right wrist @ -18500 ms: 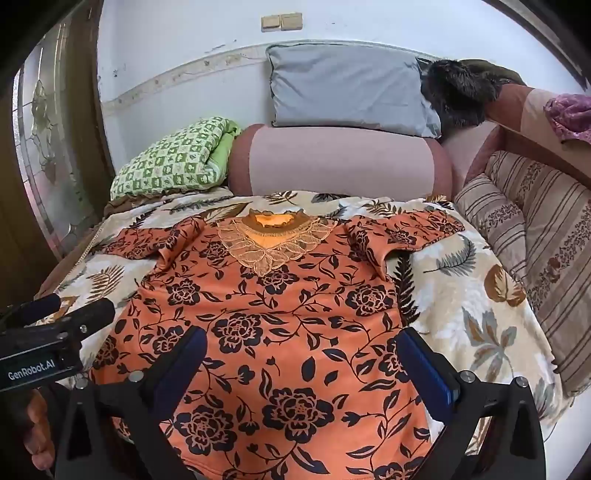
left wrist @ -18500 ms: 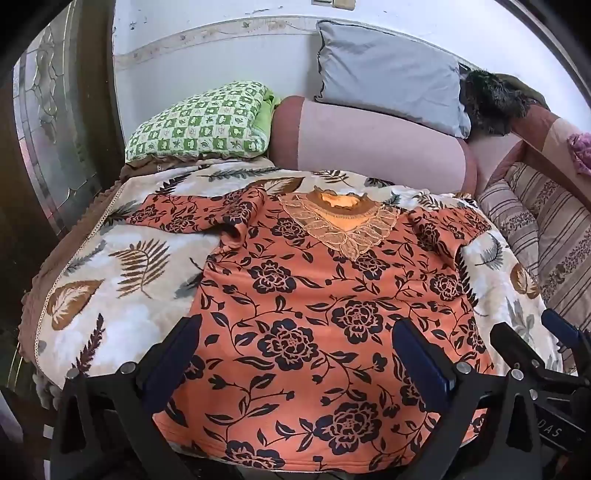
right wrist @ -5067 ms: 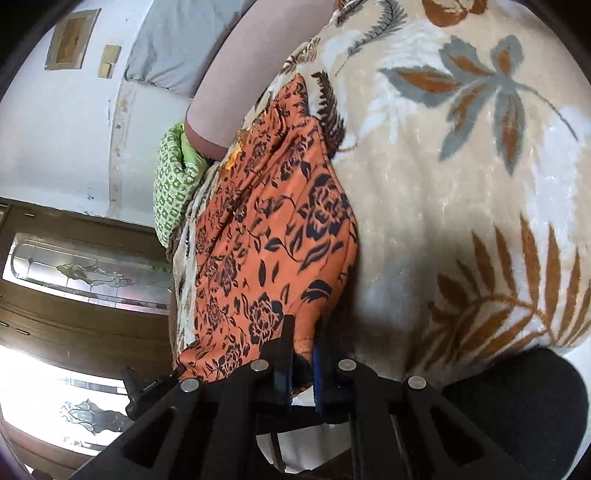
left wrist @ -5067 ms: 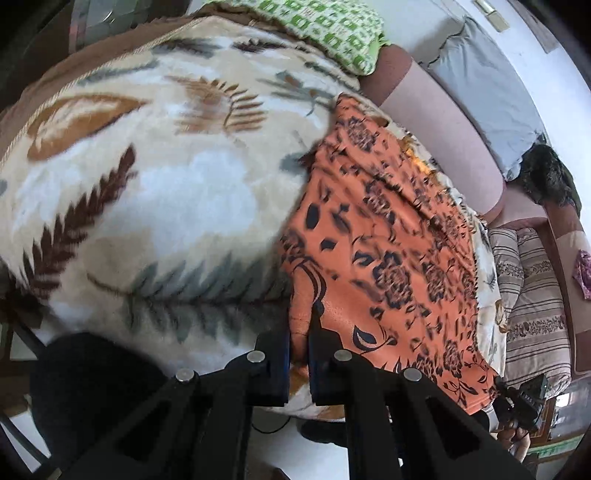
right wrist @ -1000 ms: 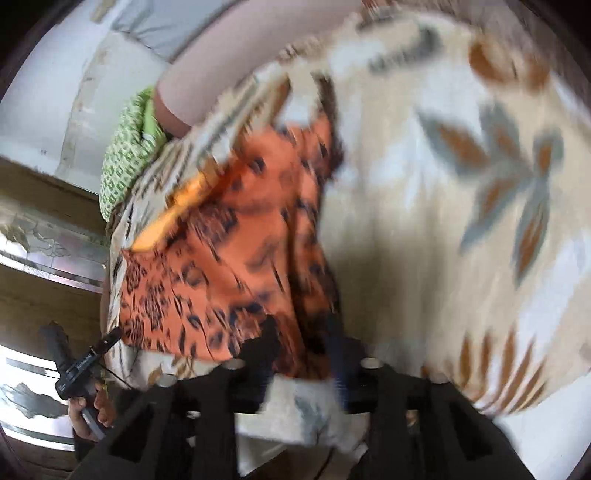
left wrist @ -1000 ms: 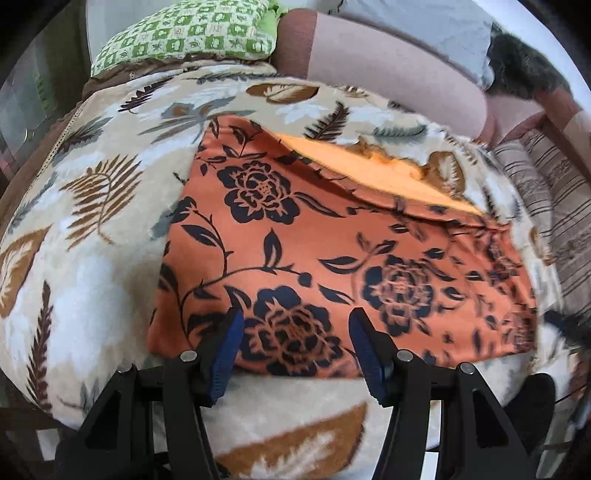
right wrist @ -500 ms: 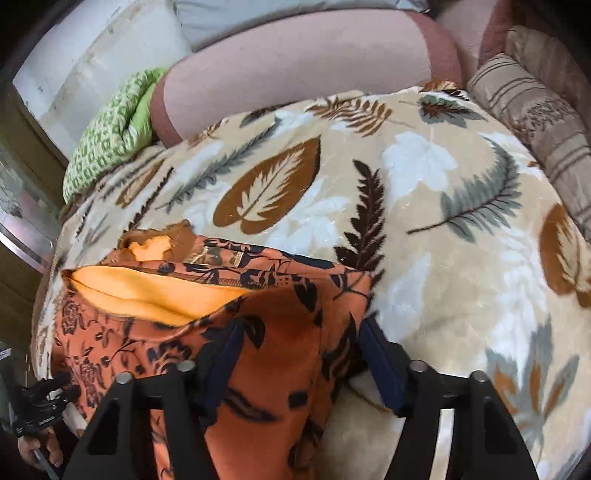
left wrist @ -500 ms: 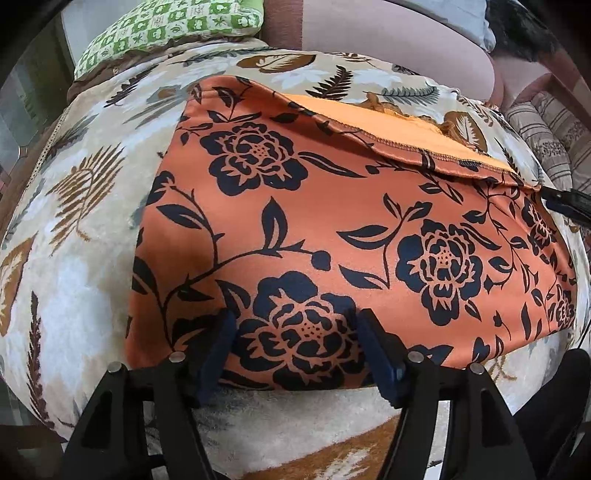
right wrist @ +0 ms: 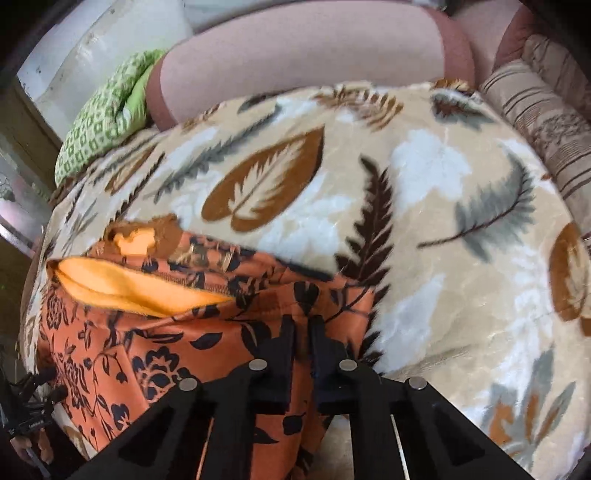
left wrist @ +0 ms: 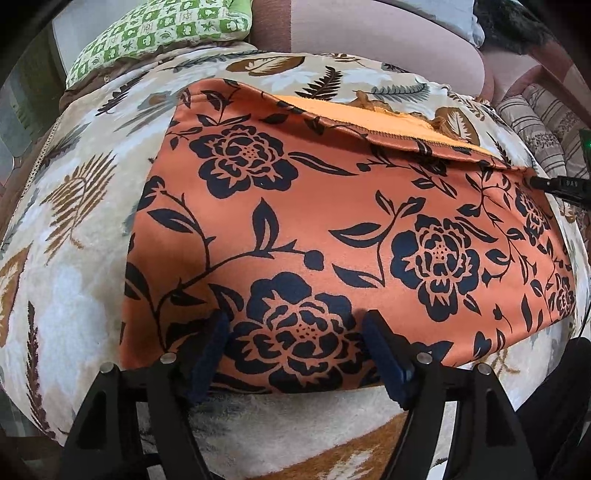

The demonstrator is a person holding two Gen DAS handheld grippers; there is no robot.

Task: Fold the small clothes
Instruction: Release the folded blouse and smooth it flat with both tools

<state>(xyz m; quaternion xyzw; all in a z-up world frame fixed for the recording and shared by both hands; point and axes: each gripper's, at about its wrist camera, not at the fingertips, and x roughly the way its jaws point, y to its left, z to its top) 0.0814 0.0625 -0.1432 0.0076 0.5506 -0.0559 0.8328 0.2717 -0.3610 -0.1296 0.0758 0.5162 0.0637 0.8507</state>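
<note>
An orange top with black flowers (left wrist: pixel 332 221) lies folded on the leaf-print blanket (left wrist: pixel 74 288), its plain orange inside showing along the far edge. My left gripper (left wrist: pixel 295 343) is open, its fingers pressed down on the near edge of the top. The top also shows in the right wrist view (right wrist: pixel 166 350), at the lower left. My right gripper (right wrist: pixel 303 332) is shut on the top's right end. Its tip shows in the left wrist view (left wrist: pixel 554 182) at the far right.
A green checked pillow (left wrist: pixel 162 33) and a pink bolster (left wrist: pixel 369 33) lie at the head of the bed. Striped cushions (right wrist: pixel 546 122) line the right side. The blanket (right wrist: pixel 443 206) spreads to the right of the top.
My right gripper has closed on the right end of the top; half a second ago it was open. My left gripper has moved a little closer over the near edge.
</note>
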